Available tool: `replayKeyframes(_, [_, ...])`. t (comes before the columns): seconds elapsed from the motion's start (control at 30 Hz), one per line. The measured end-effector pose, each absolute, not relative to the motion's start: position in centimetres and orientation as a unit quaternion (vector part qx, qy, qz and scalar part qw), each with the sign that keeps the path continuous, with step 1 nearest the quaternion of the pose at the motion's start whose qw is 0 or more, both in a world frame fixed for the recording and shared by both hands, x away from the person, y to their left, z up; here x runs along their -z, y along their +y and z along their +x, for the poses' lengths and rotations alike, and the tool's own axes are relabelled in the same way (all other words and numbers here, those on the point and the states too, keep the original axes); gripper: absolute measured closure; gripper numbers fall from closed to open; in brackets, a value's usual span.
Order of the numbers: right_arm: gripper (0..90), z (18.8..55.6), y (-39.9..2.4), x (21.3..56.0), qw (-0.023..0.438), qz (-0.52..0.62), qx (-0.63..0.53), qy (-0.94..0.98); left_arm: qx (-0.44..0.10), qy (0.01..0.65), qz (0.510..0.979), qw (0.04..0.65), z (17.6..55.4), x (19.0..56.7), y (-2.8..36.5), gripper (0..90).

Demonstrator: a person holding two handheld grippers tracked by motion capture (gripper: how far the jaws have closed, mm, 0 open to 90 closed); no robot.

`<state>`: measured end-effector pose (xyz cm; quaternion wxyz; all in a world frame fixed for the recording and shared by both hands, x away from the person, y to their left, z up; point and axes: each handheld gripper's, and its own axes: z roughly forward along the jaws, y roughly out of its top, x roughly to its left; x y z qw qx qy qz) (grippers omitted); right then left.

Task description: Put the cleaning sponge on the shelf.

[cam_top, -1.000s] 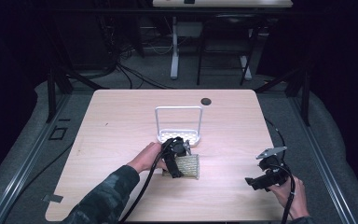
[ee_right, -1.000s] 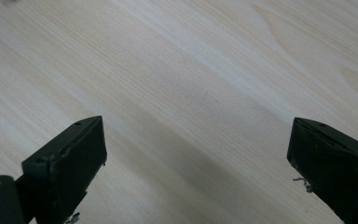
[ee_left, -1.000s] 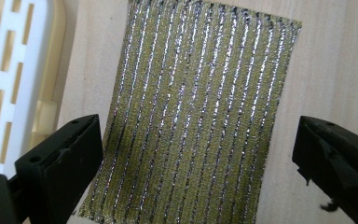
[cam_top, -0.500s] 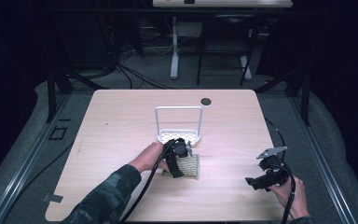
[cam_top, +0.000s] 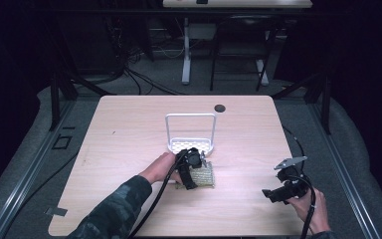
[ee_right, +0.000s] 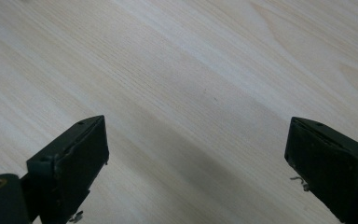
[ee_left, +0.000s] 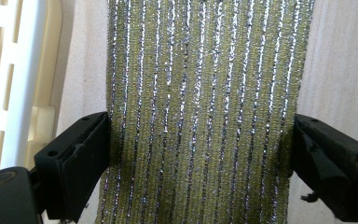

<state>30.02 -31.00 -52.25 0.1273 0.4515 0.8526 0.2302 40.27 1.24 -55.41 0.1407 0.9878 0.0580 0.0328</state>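
A green scouring sponge with silver threads (cam_top: 205, 176) (ee_left: 205, 93) lies flat on the wooden table (cam_top: 124, 134), just in front of a white wire-handled rack (cam_top: 190, 146) (ee_left: 9, 70). My left gripper (cam_top: 193, 173) (ee_left: 200, 126) points down over the sponge, open, with one jaw at each long edge of it. Whether the pads press the sponge I cannot tell. My right gripper (cam_top: 271, 195) (ee_right: 198, 128) hovers low over bare wood near the table's front right, open with nothing between its jaws.
A small dark round hole or cap (cam_top: 220, 108) sits near the table's far edge. Cables trail from both grippers off the front and right edges. Dark floor and desk legs (cam_top: 186, 50) lie beyond the table.
My left gripper has shifted slightly right and toward me, settling over the sponge. The right gripper has stayed put.
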Motion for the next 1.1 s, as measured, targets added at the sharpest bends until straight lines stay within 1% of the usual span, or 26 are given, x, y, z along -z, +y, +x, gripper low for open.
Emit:
replayKeyframes(0.3, [6.4, 30.0, -31.0, 52.2, 0.127, 0.451, -0.227, 0.854, -0.038, 0.073, 0.986, 0.144, 39.8, 55.2, 1.2, 15.5])
replayKeyframes(0.47, [7.6, 30.0, -31.1, 52.3, 0.127, 0.451, -0.225, 0.854, -0.042, 0.073, 0.984, 0.155, 39.3, 55.1, 1.3, 22.7])
replayKeyframes(0.5, [7.6, 30.0, -31.1, 52.3, 0.127, 0.451, -0.224, 0.855, -0.041, 0.074, 0.984, 0.155, 39.3, 55.0, 1.3, 22.7])
replayKeyframes(0.57, [7.6, 30.0, -31.1, 52.3, 0.127, 0.450, -0.226, 0.855, -0.038, 0.076, 0.983, 0.161, 39.2, 54.9, 1.3, 25.5])
replayKeyframes(0.77, [7.6, 30.0, -31.1, 52.2, 0.129, 0.451, -0.227, 0.854, -0.049, 0.099, 0.978, 0.177, 38.9, 54.3, 1.6, 31.3])
replayKeyframes(0.9, [7.6, 30.0, -31.1, 52.1, 0.130, 0.452, -0.228, 0.853, -0.066, 0.125, 0.971, 0.192, 38.3, 53.3, 2.2, 32.7])
replayKeyframes(0.93, [7.6, 30.0, -31.1, 52.1, 0.130, 0.452, -0.228, 0.853, -0.066, 0.125, 0.971, 0.192, 38.3, 53.3, 2.2, 32.7])
replayKeyframes(1.03, [7.6, 29.9, -31.0, 52.1, 0.132, 0.451, -0.228, 0.853, -0.084, 0.156, 0.963, 0.203, 38.0, 52.5, 2.9, 32.4])
replayKeyframes(1.1, [7.6, 29.9, -31.0, 52.1, 0.132, 0.451, -0.228, 0.853, -0.087, 0.165, 0.961, 0.203, 38.0, 52.3, 3.1, 31.9])
